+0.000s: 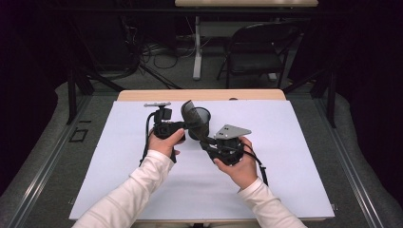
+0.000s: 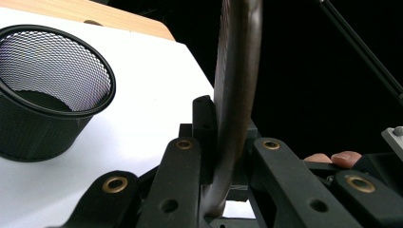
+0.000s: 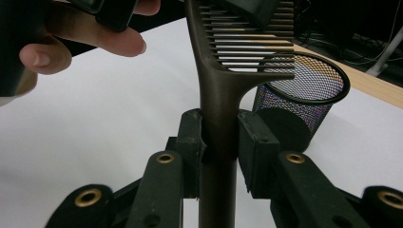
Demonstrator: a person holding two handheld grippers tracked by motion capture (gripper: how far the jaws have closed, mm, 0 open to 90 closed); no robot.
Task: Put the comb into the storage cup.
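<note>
Both forearms in white sleeves are reaching in over the counter (image 1: 285,142), which is carrying a white sheet, and the hands are meeting near its middle. The left claw (image 1: 183,124) is pointing toward the right one, its jaws pinching the toothed end of a dark brown comb (image 3: 223,76); that view is showing the comb edge-on between closed jaws. The right claw (image 1: 209,142) is angling up and left, its jaws clamping the comb's handle just below the teeth. The comb is being held clear of the counter, its long axis running from the right claw up toward the left one, with its teeth facing the black mesh pen cup (image 1: 200,122). The cup is standing upright just behind the comb.
</note>
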